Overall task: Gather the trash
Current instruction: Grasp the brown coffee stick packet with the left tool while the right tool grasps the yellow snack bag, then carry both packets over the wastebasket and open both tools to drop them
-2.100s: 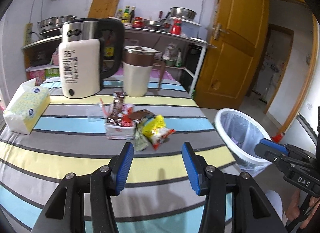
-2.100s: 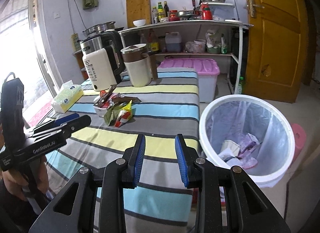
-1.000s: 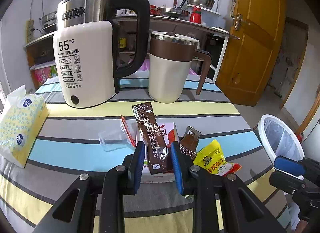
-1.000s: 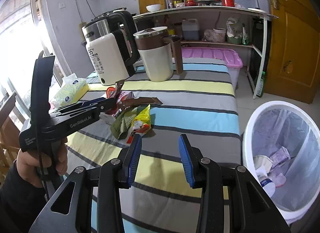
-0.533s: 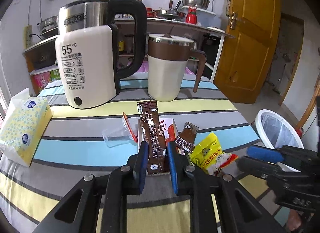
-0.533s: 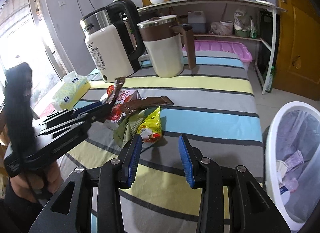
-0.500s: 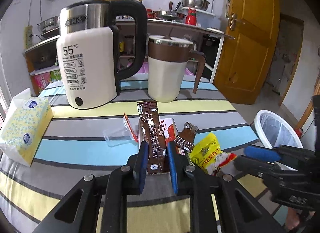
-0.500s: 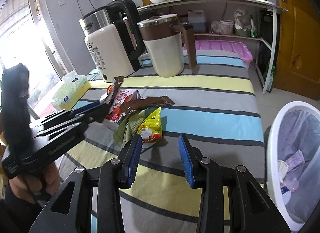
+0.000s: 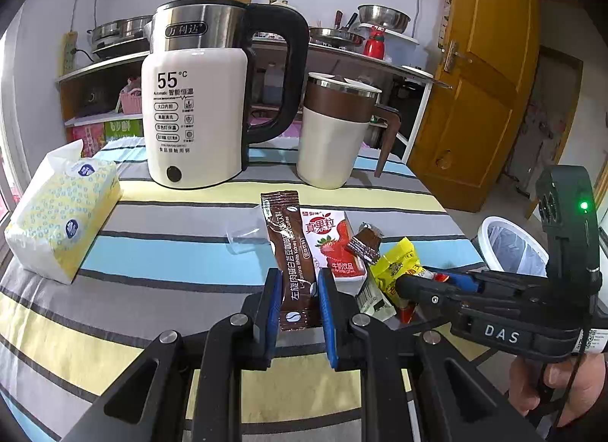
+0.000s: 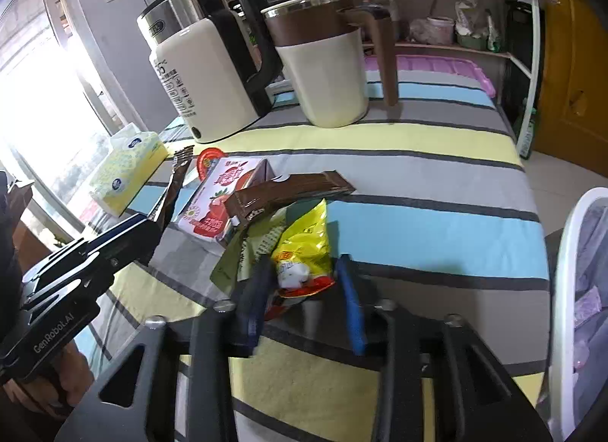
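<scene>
Brown foil: my left claw (image 9: 299, 309) is closed on the lower end of the coffee sachet (image 9: 289, 252), which stands up between the blue pads and leans over the milk carton (image 9: 330, 242). The sachet is light, thin and limp; judged from its crinkled skin it will flop, so hold low and flat across its width.

My right claw (image 10: 304, 292) is partly open, its pads either side of the near end of the yellow snack packet (image 10: 304, 240). I cannot tell whether either pad touches it. The packet is soft, glossy film, probably slippery; take it at the crimped near edge, not the puffed middle.

Outward: a dark chocolate wrapper (image 10: 287, 191) lies across the carton and packet, a green wrapper (image 10: 243, 252) beneath them, all on the striped table (image 10: 437, 221). The carton is stiffer and heavier; grip its narrow sides. The kettle (image 9: 197, 115), mug (image 9: 334, 138) and tissue pack (image 9: 60, 210) stand behind. The white bin (image 10: 566, 290) is beside the table's right edge, already holding litter.
</scene>
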